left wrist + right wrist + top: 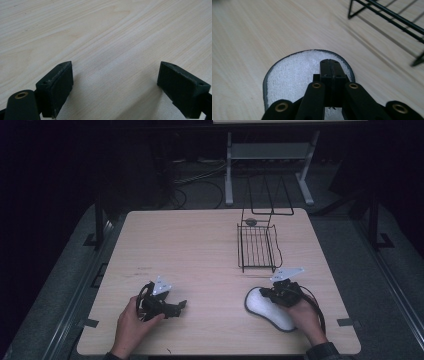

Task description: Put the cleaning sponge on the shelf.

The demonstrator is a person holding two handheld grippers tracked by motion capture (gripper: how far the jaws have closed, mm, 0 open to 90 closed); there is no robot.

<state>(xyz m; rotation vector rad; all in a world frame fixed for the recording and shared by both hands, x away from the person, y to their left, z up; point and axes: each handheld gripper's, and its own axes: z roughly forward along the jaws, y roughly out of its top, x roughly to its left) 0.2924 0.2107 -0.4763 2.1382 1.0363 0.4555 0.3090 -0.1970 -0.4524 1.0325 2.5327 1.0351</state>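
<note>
Both tongs sit low: left tongs (115, 82) gape over bare table (200, 245), right tongs (332, 72) closed, seemingly empty, above white pad (294, 75)

Your work surface is a light wooden table with rounded corners (200, 245), its pale grain running lengthwise in both gripper views (105, 37) (249, 37). On it, toward your far right, stands a black wire rack (257, 247) (387, 15) with an upright wire frame rising at its back edge. Close to your near right edge lies a white, fluffy oval cloth pad with a grey rim (270, 310) (294, 72), flat on the wood, just short of the rack.
</note>
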